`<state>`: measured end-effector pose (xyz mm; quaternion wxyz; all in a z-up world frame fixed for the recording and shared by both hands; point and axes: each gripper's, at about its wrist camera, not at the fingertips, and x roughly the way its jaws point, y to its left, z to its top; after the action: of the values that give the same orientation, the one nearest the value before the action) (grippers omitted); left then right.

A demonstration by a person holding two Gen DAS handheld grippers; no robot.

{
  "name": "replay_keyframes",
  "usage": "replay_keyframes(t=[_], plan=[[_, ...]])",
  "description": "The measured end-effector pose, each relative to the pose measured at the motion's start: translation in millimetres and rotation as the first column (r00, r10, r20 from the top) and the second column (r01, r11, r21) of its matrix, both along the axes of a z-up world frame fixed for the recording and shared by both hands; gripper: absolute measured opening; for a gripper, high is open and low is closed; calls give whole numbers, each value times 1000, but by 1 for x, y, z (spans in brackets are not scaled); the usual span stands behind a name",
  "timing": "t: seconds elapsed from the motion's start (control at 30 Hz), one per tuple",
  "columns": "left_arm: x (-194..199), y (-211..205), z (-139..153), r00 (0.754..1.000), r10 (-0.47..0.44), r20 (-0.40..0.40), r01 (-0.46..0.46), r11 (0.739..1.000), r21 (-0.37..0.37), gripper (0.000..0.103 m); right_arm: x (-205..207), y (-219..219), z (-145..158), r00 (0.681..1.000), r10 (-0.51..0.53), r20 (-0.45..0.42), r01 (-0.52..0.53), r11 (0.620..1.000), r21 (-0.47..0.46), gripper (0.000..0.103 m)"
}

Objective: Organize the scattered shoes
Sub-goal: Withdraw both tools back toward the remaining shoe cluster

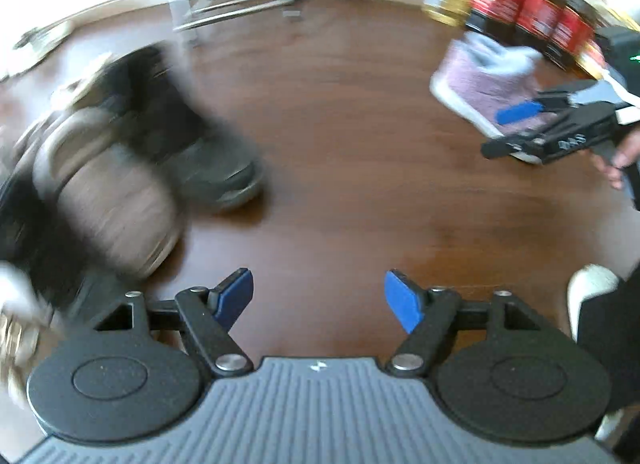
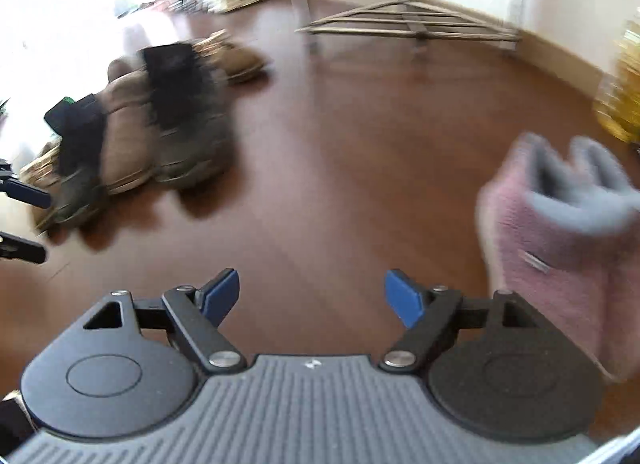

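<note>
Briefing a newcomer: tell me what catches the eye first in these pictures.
A pink slipper with a grey lining lies on the brown wooden floor at the right. Across the floor to the left sits a blurred cluster of dark and tan shoes. Both tools, left and right, hang open over bare boards.

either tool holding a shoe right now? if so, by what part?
Nothing held. Left tool and right tool both stand open over bare floor; the pink slipper lies beside the right tool, ungripped.
</note>
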<state>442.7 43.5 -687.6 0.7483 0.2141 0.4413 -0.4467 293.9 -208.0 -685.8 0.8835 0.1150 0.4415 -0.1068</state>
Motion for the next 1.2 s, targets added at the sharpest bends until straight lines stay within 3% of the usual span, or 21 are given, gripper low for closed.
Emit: replay_keyframes(t=[0.17,0.23,0.47,0.73,0.8,0.87,0.93,1.03,1.13,1.2], plan=[[10,44,-14,975,216,-48,-217,976,-17,74,52,27,18,982,185,-38,-186,982,-43,78],[13,54,-17,967,248,-54,-250,968,-30,74,70,38,26,972,232,-44,-234,970,-61,78],[18,57,-10,974,225,7,-224,972,-69,74,116,63,38,932,355,-71,-360,930,-75,78],[18,51,-9,974,224,31,-222,973,-63,74,140,77,30,906,413,-94,-421,902,-91,78],[16,50,-7,974,221,45,-218,973,-71,74,148,81,30,895,437,-89,-445,889,-111,72],[16,50,-6,973,225,50,-221,972,-75,74,158,86,29,876,474,-87,-481,866,-135,49],[18,49,-7,970,237,49,-233,970,-75,74,172,88,30,857,508,-90,-515,841,-165,44],[22,49,-11,967,252,31,-250,966,-70,74,196,86,36,839,538,-77,-541,814,-211,45],[25,48,-15,964,264,21,-263,963,-57,74,221,85,40,812,575,-96,-578,772,-266,58],[25,48,-18,962,271,25,-270,962,-50,74,245,88,39,771,617,-154,-626,694,-356,60]])
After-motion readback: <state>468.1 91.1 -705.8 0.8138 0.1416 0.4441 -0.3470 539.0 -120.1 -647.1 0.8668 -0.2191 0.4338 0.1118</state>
